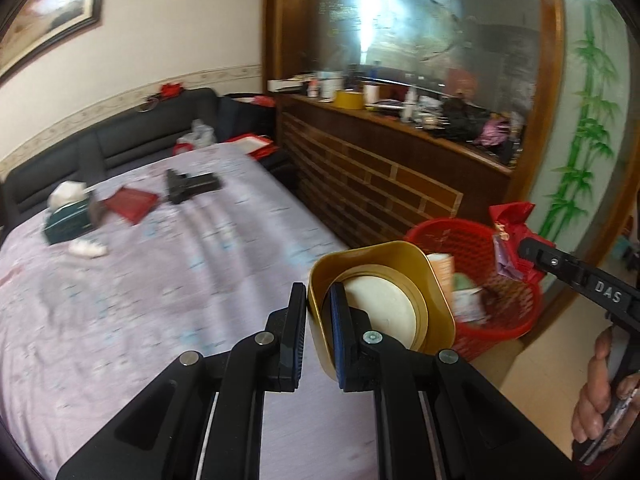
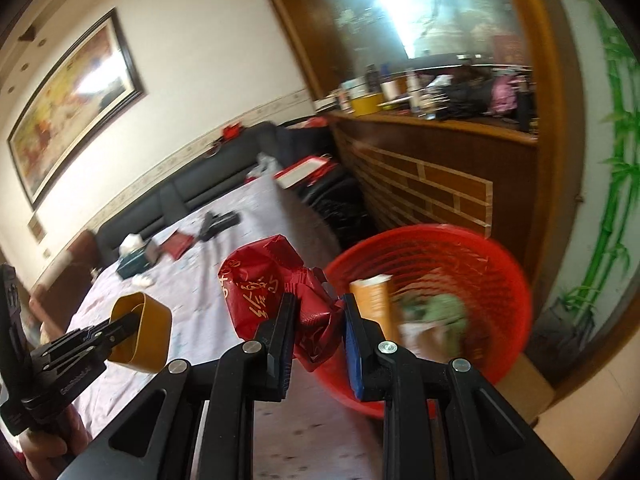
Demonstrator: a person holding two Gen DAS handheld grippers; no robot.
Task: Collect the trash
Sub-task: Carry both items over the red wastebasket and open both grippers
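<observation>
A gold tin [image 1: 384,300], rounded-square and open-mouthed with a pale disc seen inside, is held on its side at lower centre of the left view. A crumpled red wrapper [image 2: 280,292] with gold script is held mid-frame of the right view. A red mesh basket [image 2: 492,264], partly filled with litter, is seen at right.

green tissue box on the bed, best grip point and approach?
Judging from the left wrist view, take the green tissue box across its two long side walls, coming from above. It lies flat on the bedsheet with tissue sticking out on top, so grip below that. Blur hides finer detail.
</observation>
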